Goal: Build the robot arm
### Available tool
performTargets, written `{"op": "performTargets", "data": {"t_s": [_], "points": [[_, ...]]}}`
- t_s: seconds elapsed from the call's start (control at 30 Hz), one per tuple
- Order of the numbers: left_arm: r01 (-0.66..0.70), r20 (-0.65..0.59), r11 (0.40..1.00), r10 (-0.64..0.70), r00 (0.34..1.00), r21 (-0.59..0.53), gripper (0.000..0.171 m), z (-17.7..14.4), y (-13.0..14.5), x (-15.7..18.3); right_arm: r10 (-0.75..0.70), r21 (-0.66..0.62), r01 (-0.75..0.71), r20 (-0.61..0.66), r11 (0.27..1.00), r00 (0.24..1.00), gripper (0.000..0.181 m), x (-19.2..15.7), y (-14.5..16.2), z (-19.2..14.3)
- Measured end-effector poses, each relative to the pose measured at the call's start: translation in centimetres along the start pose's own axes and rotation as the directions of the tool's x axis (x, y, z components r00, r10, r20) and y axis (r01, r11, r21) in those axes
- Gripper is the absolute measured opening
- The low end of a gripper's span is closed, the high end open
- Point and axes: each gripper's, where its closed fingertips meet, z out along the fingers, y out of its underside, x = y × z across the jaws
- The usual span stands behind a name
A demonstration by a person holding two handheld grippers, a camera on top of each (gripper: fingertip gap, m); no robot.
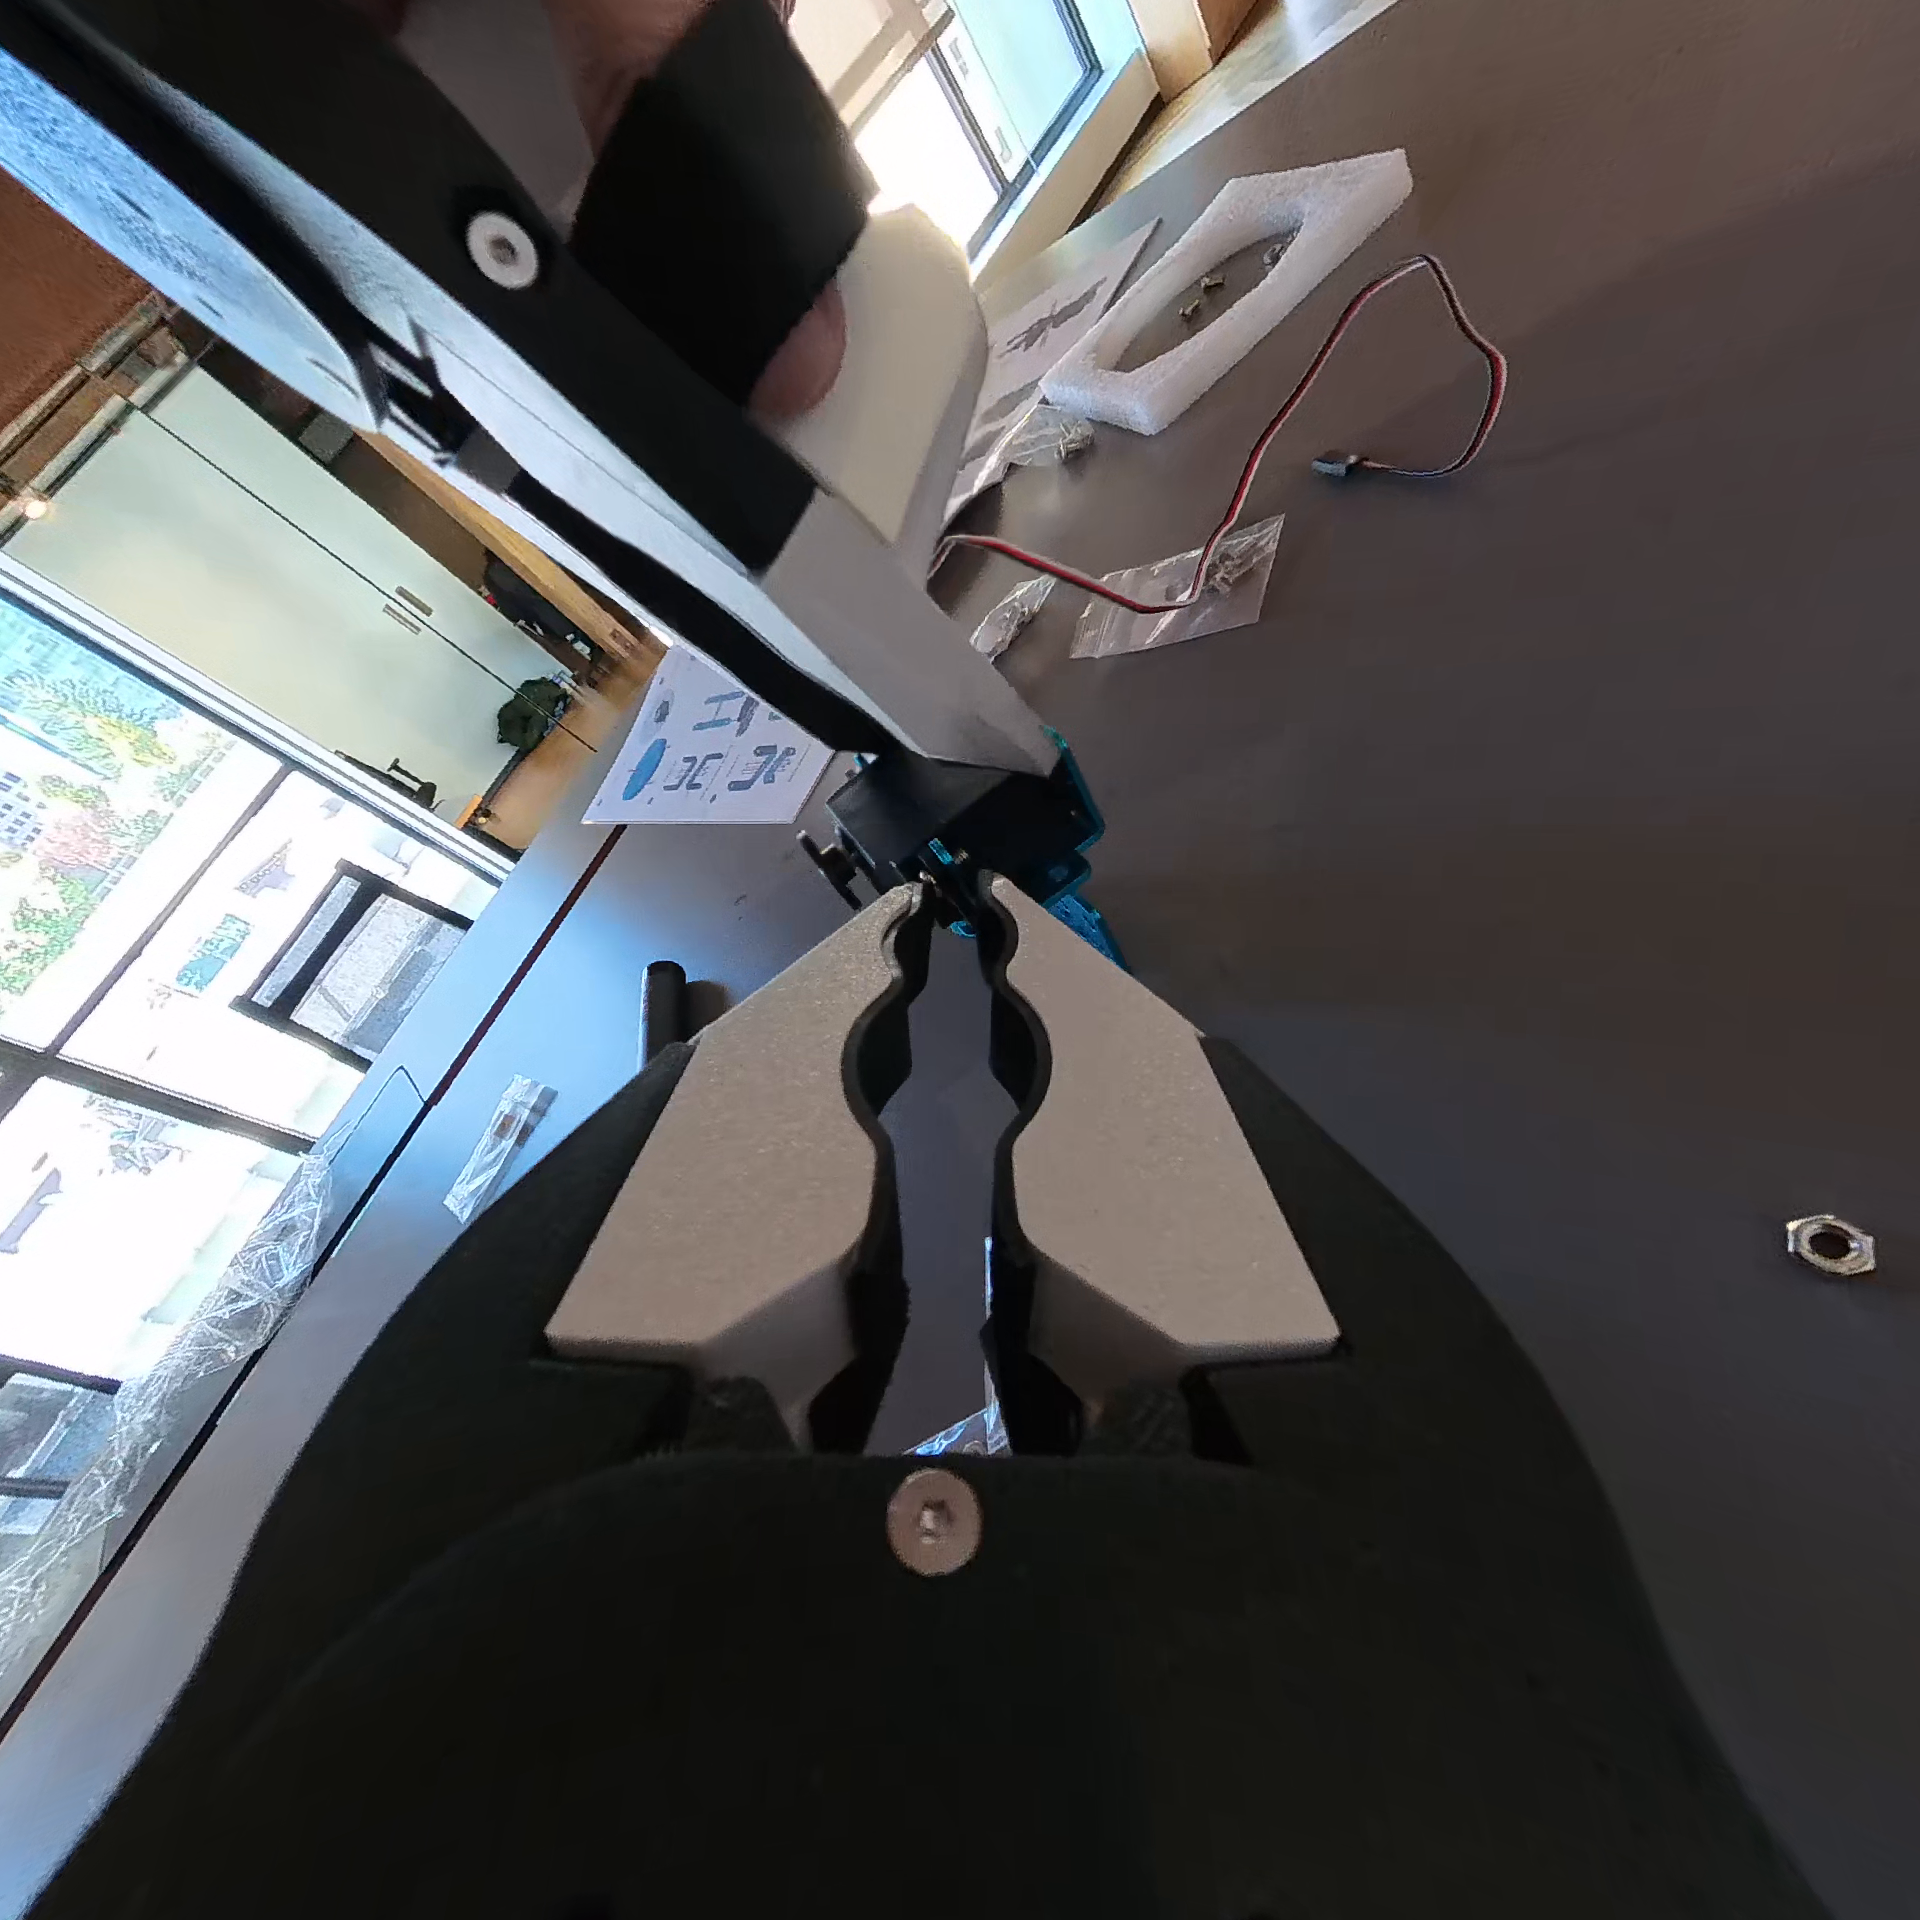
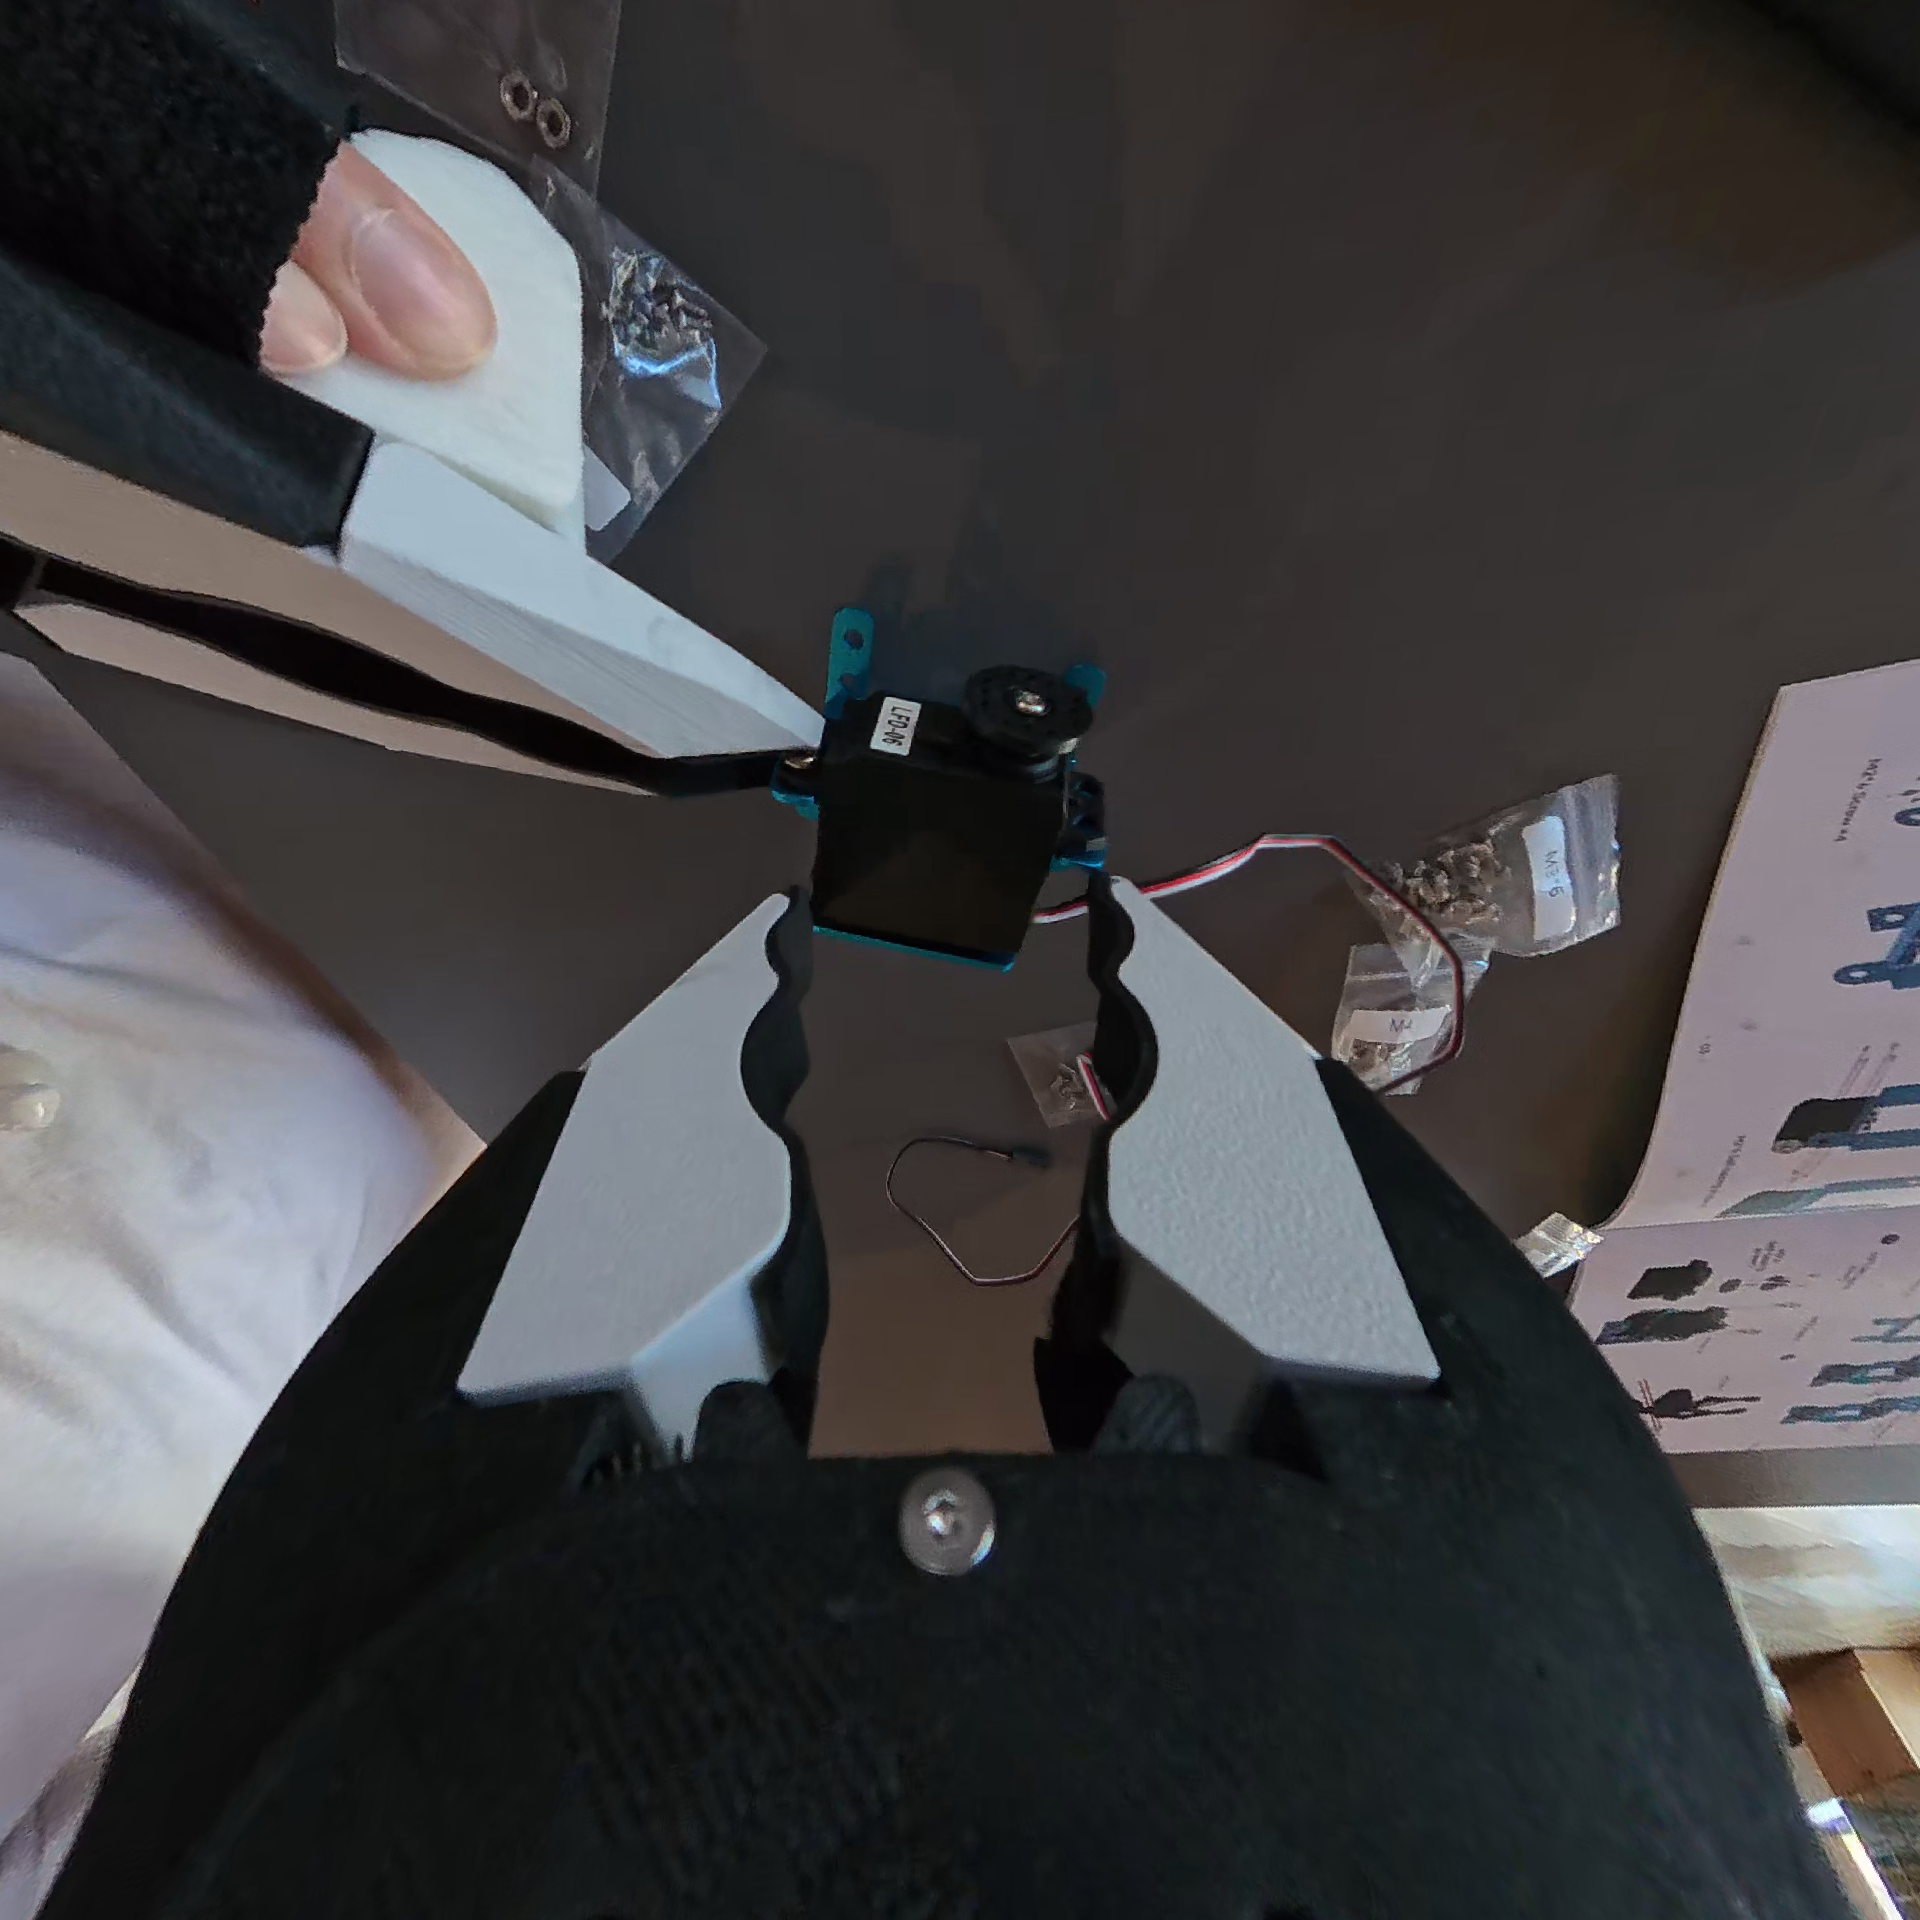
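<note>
The left gripper (image 1: 958, 896) is pinching its jaws nearly shut on the edge of a black servo motor (image 2: 920, 831) sitting in a blue metal bracket (image 2: 852, 649); only a thin gap is showing between the tips, and they are pressing on the bracket's flange, seen in the right wrist view as the white wedge reaching in from the left. The right gripper (image 2: 951, 904) is holding its jaws wide apart, one tip at each side of the servo's lower end, close to it but whether they are actually touching is unclear. The servo is hanging just above the dark desk (image 2: 1351, 416), its round horn (image 2: 1023, 712) facing the right wrist camera (a white label is stuck on the body). A red, white and black cable (image 2: 1382, 914) is trailing from it across small plastic bags of screws (image 2: 1496, 883). An instruction sheet (image 2: 1787, 1039) is lying at the right. In the left wrist view a white foam frame (image 1: 1236, 281) and a loose hex nut (image 1: 1831, 1245) are resting on the desk, well apart.
</note>
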Motion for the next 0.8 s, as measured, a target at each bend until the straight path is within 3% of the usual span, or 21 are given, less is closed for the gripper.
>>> {"op": "performTargets", "data": {"t_s": [0.43,0.67,0.8], "points": [[0.028,0.005,1.000,-0.028,1.000,-0.006,0.007,0.1,0.4,-0.4,-0.025,0.027,0.025,0.019,0.999,1.000,0.053,1.3,0.3,-2.0],[0.042,0.001,0.999,-0.042,0.999,-0.004,0.007,0.1,0.4,-0.4,-0.093,0.239,0.073,0.074,0.968,0.993,0.050,1.5,0.0,-4.8],[0.046,-0.002,0.999,-0.046,0.999,-0.002,0.007,0.1,0.4,-0.4,-0.128,0.400,0.103,0.037,0.911,0.991,0.050,1.4,0.0,-6.0]]}}
